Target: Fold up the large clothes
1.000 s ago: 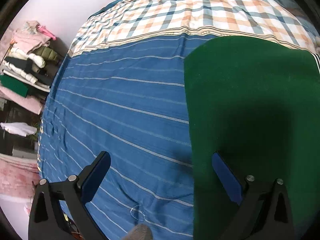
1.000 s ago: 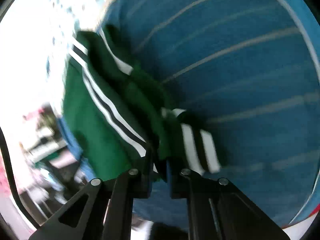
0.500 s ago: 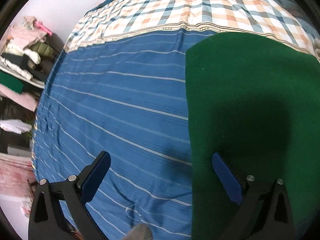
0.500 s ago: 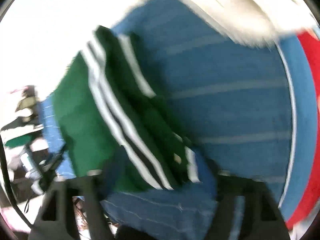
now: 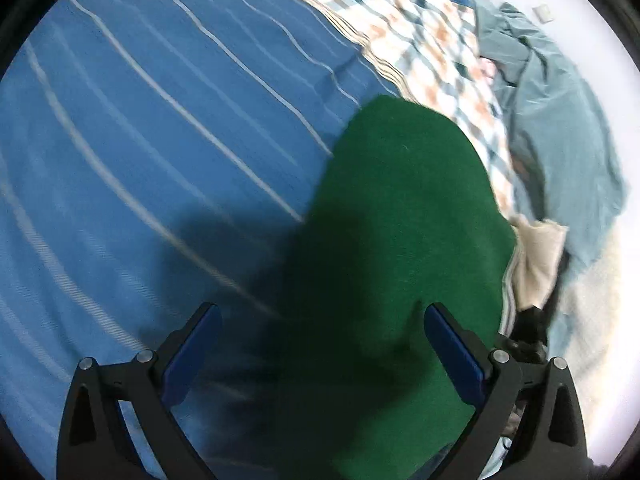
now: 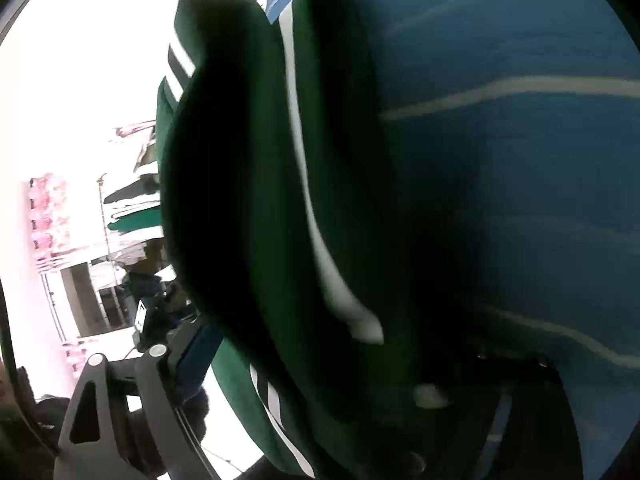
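Green garment (image 5: 400,216) lies folded on the blue striped bedsheet (image 5: 160,120), toward 3 o'clock; left gripper (image 5: 320,356) hovers spread-jawed over it, likely to smooth; right gripper (image 6: 320,380) jaws are opening, releasing the white-striped fold between them.

Blue sheet (image 5: 168,128) free left; clothes heap (image 5: 560,128) blocks right

So the bed (image 5: 168,128) is covered with a blue sheet with thin white stripes, and a folded green garment (image 5: 400,208) with white side stripes lies flat on it. Past the sheet's far edge there's a checked blanket (image 5: 420,40), then a rumpled grey-blue cloth (image 5: 560,128) beside it, plus a cream fabric piece (image 5: 540,256) right at the green garment's edge.
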{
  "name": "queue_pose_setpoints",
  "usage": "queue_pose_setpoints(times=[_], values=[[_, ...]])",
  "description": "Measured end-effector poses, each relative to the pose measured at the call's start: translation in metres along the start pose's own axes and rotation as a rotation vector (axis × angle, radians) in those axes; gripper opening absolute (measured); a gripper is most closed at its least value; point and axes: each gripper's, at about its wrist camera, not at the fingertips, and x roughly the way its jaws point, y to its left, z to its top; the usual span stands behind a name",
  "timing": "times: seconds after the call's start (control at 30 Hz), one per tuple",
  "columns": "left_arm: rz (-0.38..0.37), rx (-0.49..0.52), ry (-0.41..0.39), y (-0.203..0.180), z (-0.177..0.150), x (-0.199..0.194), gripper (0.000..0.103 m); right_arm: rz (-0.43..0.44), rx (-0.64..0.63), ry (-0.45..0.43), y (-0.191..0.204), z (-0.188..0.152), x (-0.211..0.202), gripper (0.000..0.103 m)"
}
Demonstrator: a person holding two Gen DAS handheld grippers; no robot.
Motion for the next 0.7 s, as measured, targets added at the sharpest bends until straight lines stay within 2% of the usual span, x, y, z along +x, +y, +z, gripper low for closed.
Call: queue_pose_setpoints(times=[0.1,0.2,0.27,0.33,0.4,0.5,0.6,0.7], values=[[-0.086,-0.002,0.038,-0.008,0.003,0.021,0.103,-0.005,0.007,0.026,0.001,0.007,0.004,0.094],[-0.12,0.011,0.029,-0.019,0.009,0.029,0.101,0.0,0.013,0.049,0.004,0.015,0.009,0.094],[-0.094,0.037,0.018,-0.027,0.017,0.029,0.101,0.017,0.015,0.056,0.008,0.019,0.014,0.092],[-0.074,0.062,0.01,-0.03,0.022,0.028,0.101,0.046,0.021,0.058,0.011,0.025,0.022,0.087],[-0.075,0.07,0.009,-0.024,0.025,0.026,0.1,0.058,0.023,0.054,0.014,0.029,0.029,0.068],[-0.078,0.087,0.014,-0.022,0.03,0.022,0.098,0.081,0.039,0.024,0.015,0.024,0.028,0.054],[-0.096,0.12,0.018,-0.024,0.036,0.012,0.098,0.118,0.046,-0.014,0.024,0.016,0.026,0.047],[-0.113,0.157,0.024,-0.025,0.041,0.003,0.098,0.21,0.085,-0.052,0.034,0.0,0.019,0.045]])
